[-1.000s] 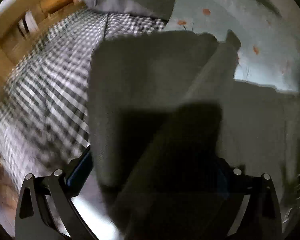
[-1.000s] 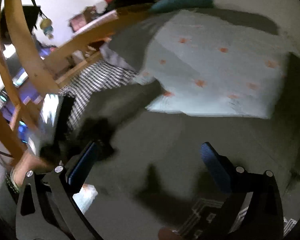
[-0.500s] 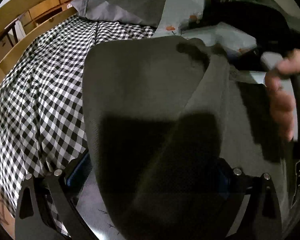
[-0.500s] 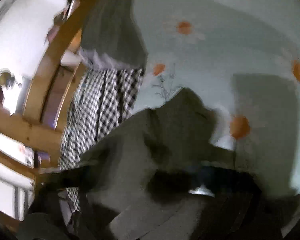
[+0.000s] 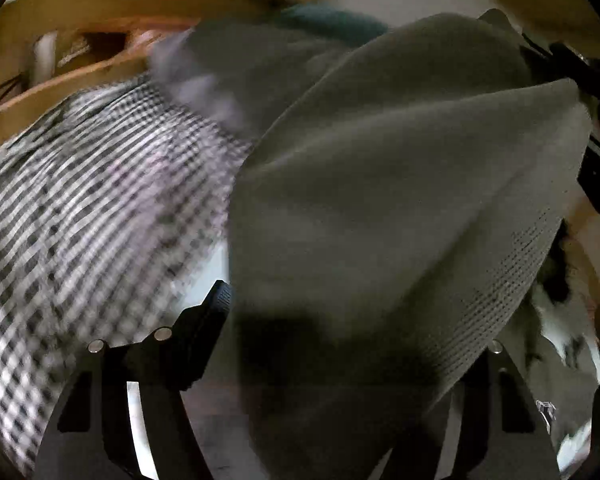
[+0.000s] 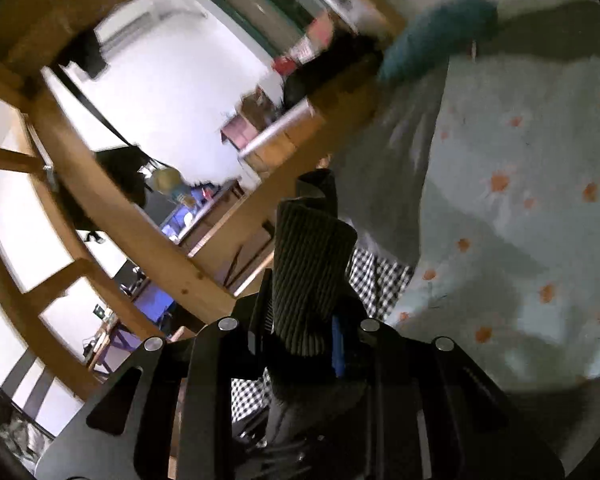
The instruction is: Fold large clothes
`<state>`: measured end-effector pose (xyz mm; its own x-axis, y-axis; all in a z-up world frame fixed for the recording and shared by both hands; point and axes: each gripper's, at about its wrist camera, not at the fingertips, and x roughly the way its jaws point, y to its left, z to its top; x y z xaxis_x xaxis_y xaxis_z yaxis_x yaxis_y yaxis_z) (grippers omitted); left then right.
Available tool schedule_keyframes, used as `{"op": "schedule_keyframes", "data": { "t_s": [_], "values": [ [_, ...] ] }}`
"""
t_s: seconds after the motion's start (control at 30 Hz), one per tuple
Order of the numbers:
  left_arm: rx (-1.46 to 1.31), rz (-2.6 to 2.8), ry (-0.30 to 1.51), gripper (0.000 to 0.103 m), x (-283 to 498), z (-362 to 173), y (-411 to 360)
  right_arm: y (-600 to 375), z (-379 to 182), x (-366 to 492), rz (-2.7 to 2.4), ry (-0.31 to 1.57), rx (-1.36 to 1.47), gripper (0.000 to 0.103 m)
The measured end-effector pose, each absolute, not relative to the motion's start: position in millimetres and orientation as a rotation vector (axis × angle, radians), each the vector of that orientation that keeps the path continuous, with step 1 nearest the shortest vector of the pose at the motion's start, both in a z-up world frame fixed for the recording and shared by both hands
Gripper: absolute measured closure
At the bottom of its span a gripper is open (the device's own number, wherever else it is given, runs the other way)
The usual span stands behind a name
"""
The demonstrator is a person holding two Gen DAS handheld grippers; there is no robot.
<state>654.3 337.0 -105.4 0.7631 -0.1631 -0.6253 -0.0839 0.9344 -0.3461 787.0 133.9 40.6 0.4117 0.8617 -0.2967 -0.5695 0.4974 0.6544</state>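
A large grey garment (image 5: 380, 208) hangs lifted in front of the left wrist camera and covers most of that view. My left gripper (image 5: 340, 312) has its left finger (image 5: 216, 304) showing beside the cloth; the right finger is hidden under it, so its grip is unclear. My right gripper (image 6: 312, 320) is shut on the garment's ribbed hem (image 6: 308, 264), which stands up between the fingers. The right gripper and hand show at the far right of the left wrist view (image 5: 596, 128).
A black-and-white checked bedsheet (image 5: 80, 220) lies below left. A pale blue quilt with orange flowers (image 6: 520, 240) covers the bed at right. A grey pillow (image 6: 392, 184), a teal cushion (image 6: 440, 24) and the wooden bed frame (image 6: 112, 208) lie beyond.
The right gripper closed on the garment's hem and lifted it. The garment rose off the bed, and both views tilted up toward the bed frame and room.
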Motion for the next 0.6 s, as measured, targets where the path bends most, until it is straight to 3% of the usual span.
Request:
{"op": "schedule_keyframes", "data": {
  "t_s": [0.07, 0.1, 0.17, 0.4, 0.6],
  "values": [
    [-0.31, -0.172, 0.619, 0.031, 645.9, -88.0, 308.9, 93.9, 46.1, 766.3, 0.928, 0.618, 0.516, 0.079],
    [-0.275, -0.282, 0.559, 0.017, 636.9, -77.4, 290.5, 61.3, 50.1, 750.8, 0.894, 0.584, 0.533, 0.079],
    [-0.212, -0.451, 0.476, 0.009, 619.5, -64.6, 263.4, 13.6, 46.2, 733.0, 0.849, 0.555, 0.577, 0.079],
    [-0.248, -0.882, 0.41, 0.008, 582.0, -46.6, 196.3, -162.6, -31.5, 668.0, 0.518, 0.591, 0.725, 0.079],
    [-0.111, -0.304, 0.451, 0.007, 615.5, -65.8, 174.3, -218.8, -150.6, 624.5, 0.267, 0.773, 0.791, 0.079]
  ]
}}
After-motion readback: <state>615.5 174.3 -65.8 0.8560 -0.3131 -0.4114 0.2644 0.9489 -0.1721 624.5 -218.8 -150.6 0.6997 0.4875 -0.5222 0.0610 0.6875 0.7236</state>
